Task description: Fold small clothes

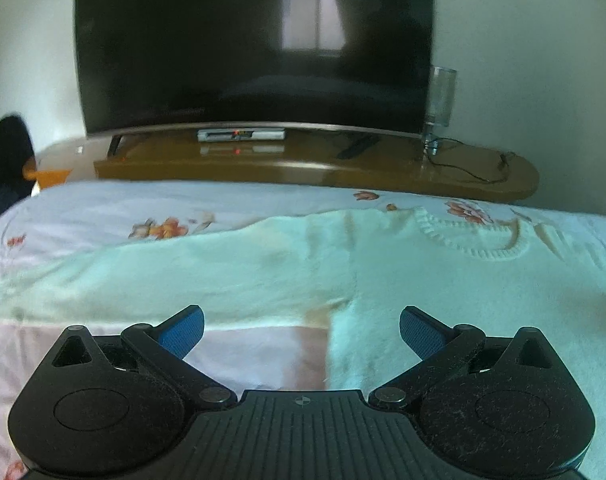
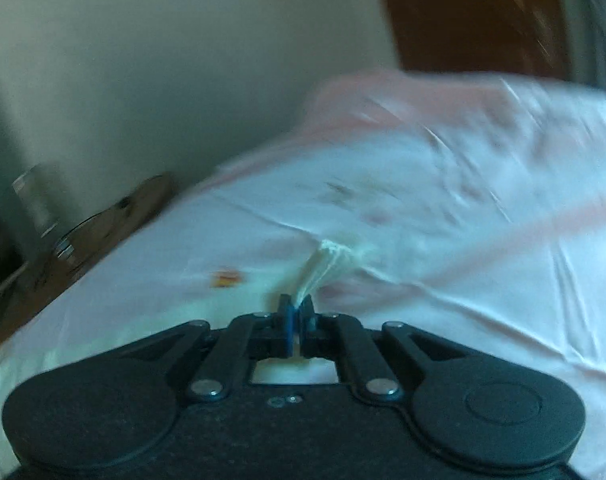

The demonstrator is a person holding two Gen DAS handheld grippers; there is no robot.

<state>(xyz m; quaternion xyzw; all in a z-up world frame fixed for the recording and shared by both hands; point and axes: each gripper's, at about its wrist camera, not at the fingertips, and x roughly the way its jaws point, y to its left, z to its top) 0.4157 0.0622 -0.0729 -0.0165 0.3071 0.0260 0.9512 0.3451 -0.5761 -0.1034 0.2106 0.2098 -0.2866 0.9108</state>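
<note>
Currently, left wrist view: left gripper (image 1: 302, 330) is wide open, nothing between its blue pads (image 1: 188, 330) — it hovers just above the bed. The white knit sweater (image 1: 383, 272) lies flat on the floral bedsheet (image 1: 103, 208), directly ahead of the fingers, long axis running left-right across the view. Ribbed collar (image 1: 479, 240) sits ahead and to the right; one sleeve (image 1: 143, 276) stretches out to the left. The underarm corner and the side edge of the body lie between the open fingers. Behind the bed: TV (image 1: 255, 44) on a wooden stand (image 1: 303, 168), a clear glass (image 1: 441, 96) at its right end.

Right wrist view (heavy motion blur): right gripper (image 2: 297, 312) is closed tight on a pinch of the sweater's pale knit fabric (image 2: 323, 260), which runs taut from the jaws out to a bunched bit against the sheet. Which part of the garment that is — cannot tell.

Judgement: the right gripper already has cloth, so the next grab falls to the left. The sleeve lies nearest the left gripper, forward and slightly left; likely target for folding inward across the body.
</note>
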